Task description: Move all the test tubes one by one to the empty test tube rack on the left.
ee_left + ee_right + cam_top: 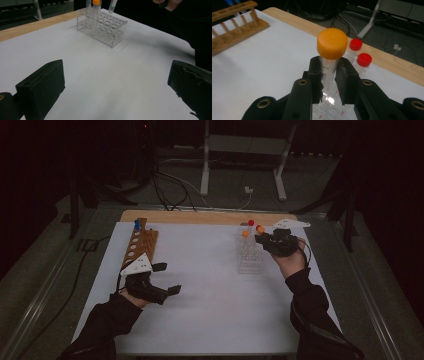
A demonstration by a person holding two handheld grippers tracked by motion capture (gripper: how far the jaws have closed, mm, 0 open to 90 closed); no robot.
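Firmly clamped orange-capped tube (331,53), right hand-held gripper (329,75)

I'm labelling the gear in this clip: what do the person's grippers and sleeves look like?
Both grippers are black, each with two blocky jaws. The left gripper and the right gripper each carry a pale three-cornered plate on top. In the right gripper view, brass-coloured rings sit in the black body behind the jaws. A dark cable trails from each gripper. Both forearms wear dark long sleeves.
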